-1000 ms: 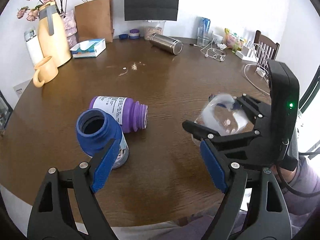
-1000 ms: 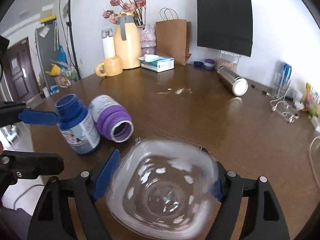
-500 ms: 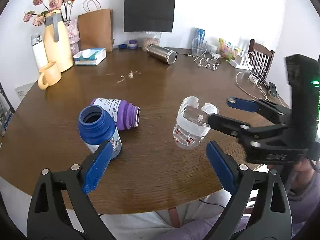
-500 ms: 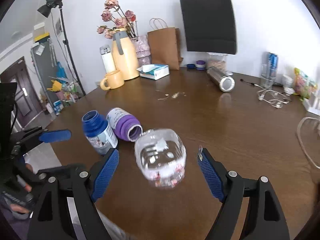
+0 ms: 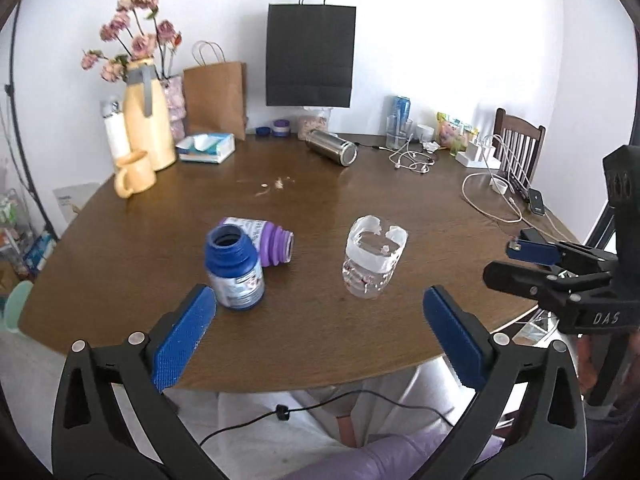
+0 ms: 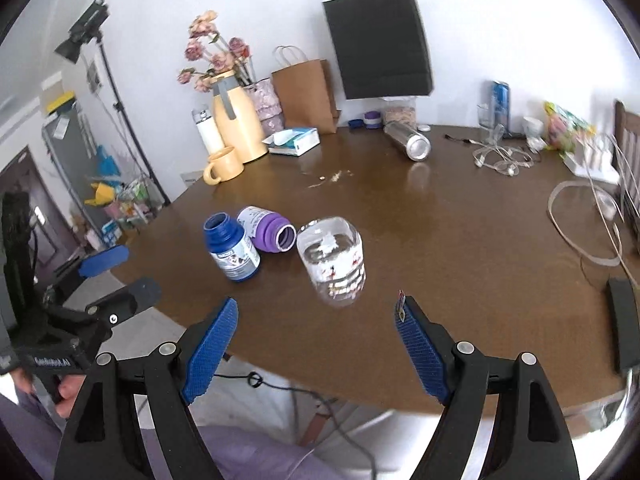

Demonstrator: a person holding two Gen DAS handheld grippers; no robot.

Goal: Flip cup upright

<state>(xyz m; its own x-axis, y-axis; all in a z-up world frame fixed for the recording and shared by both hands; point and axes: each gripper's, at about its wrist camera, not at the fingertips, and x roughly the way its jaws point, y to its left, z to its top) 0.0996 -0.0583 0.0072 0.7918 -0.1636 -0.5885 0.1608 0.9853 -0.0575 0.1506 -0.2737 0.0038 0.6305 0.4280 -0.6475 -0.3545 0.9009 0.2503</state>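
Note:
A clear plastic cup [image 5: 374, 262] stands upright on the brown table [image 5: 320, 336], open end up; it also shows in the right wrist view [image 6: 334, 266]. My left gripper [image 5: 320, 336] is open and empty, pulled back over the table's near edge. My right gripper [image 6: 316, 340] is open and empty, back from the cup; it also shows at the right of the left wrist view [image 5: 532, 260]. The left gripper shows at the left of the right wrist view [image 6: 108, 276].
An upright blue bottle [image 5: 234, 270] and a purple bottle [image 5: 262, 240] on its side are left of the cup. A steel flask [image 5: 332, 152], yellow mug [image 5: 134, 178], jug, tissue box, bags and cables [image 5: 492, 204] line the far and right edges.
My right gripper held the cup, set it upright on the table, opened and drew back. My left gripper also drew back toward the near edge.

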